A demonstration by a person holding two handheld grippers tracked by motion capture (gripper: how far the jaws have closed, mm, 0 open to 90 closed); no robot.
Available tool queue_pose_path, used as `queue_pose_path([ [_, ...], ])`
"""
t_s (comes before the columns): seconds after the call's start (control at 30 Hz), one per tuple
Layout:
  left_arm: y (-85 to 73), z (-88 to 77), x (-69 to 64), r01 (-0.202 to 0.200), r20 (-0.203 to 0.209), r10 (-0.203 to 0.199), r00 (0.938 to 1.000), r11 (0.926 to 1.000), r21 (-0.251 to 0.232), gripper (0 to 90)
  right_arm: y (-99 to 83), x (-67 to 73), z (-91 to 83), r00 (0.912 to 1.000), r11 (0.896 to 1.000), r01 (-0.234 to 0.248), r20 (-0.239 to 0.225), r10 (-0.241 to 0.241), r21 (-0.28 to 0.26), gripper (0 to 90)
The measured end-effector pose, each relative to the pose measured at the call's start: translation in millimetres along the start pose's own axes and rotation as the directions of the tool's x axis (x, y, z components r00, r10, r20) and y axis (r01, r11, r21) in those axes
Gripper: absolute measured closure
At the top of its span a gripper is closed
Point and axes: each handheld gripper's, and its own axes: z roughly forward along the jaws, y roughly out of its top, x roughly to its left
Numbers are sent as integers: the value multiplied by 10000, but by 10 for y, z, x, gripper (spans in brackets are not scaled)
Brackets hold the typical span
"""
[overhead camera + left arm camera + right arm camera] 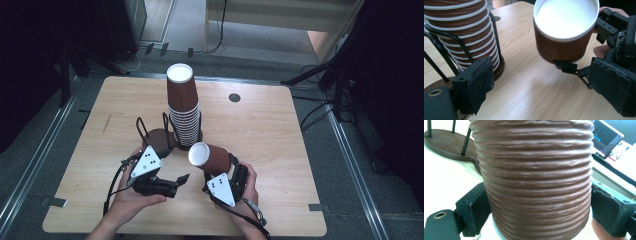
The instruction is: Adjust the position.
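Observation:
A tall stack of brown ribbed paper cups stands upside down in a black wire holder at the table's middle; the stack is at the left of the left gripper view. My right gripper is shut on a single brown cup that lies tilted, its white end facing left. The cup's ribbed wall sits between both pads. My left gripper points right toward that cup and stands open over bare wood, with nothing between its pads.
The light wooden table has a small dark round grommet behind the stack. The holder's left bay holds no cups. Black stand legs and cables lie on the floor beyond the right edge.

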Motion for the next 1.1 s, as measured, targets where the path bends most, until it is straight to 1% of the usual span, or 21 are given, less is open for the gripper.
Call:
queue_pose_path([
  [0.07,-2,-5,2,31,13,-31,10000,10000,-22,70,3,18,-4,9999,9998,140,-57,-141,-165,109],
  [0.17,-4,-17,4,55,-1,-55,10000,10000,-19,71,9,37,-2,9998,9996,166,-54,-167,-209,109],
  [0.23,1,-24,-5,71,83,-70,9999,10000,-19,71,14,53,-3,9998,9996,167,-107,-169,-221,109],
  [0.3,8,-28,-20,48,151,-48,9999,10000,-31,71,17,72,-3,9995,9992,281,-107,-284,-278,109],
  [0.5,19,-5,-48,-7,347,6,9994,10000,43,71,19,139,-13,9963,9952,844,-125,-851,-502,108],
  [0.57,21,-5,-51,-6,399,3,9992,10000,57,71,22,167,-19,9951,9940,959,-202,-971,-529,108],
  [0.73,30,-23,-56,-60,438,57,9990,10000,69,71,29,237,-38,9888,9868,1442,-280,-1466,-731,108],
  [0.83,33,-19,-69,-129,402,121,9991,9997,199,72,39,277,-50,9866,9846,1568,-321,-1597,-779,108],
  [0.97,36,-12,-83,-232,435,218,9988,9992,329,74,51,335,-67,9778,9746,2016,-380,-2061,-972,108],
  [1.1,30,-1,-93,-282,486,259,9985,9984,488,78,54,394,-80,9700,9664,2317,-480,-2381,-1109,107],
])
